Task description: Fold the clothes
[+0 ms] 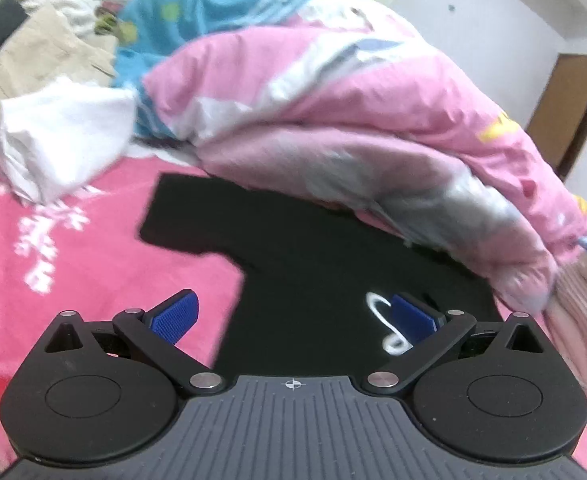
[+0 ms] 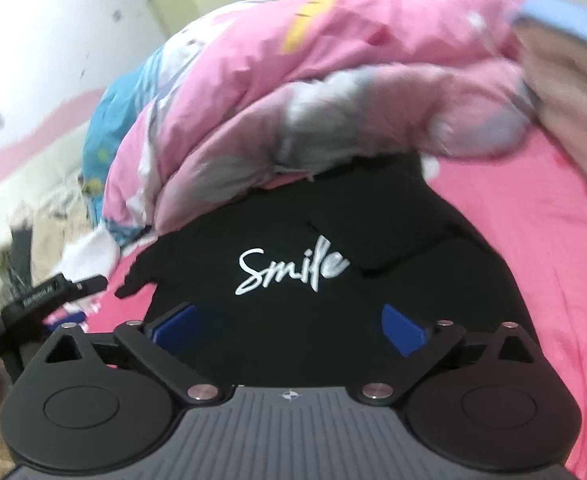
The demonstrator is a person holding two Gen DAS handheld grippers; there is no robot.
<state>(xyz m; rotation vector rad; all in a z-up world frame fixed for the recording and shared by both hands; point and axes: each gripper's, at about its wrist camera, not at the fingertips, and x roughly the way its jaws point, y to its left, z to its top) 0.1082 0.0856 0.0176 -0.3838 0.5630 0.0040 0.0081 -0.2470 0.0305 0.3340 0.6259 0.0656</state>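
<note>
A black T-shirt [image 2: 333, 320] lies flat on the pink bedsheet [image 1: 93, 280] at lower centre, its far edge under a pink quilt [image 1: 353, 100]. Left gripper [image 1: 293, 316] and right gripper [image 2: 289, 328] gape wide, empty.

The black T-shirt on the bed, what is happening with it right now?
A person is folding clothes with two handheld grippers. The black T-shirt with white "Smile" lettering lies on the pink bedsheet, one sleeve already folded over the chest. Both the left gripper and the right gripper hover above it, jaws wide open, holding nothing. A pink quilt lies bunched up behind the shirt.
</note>
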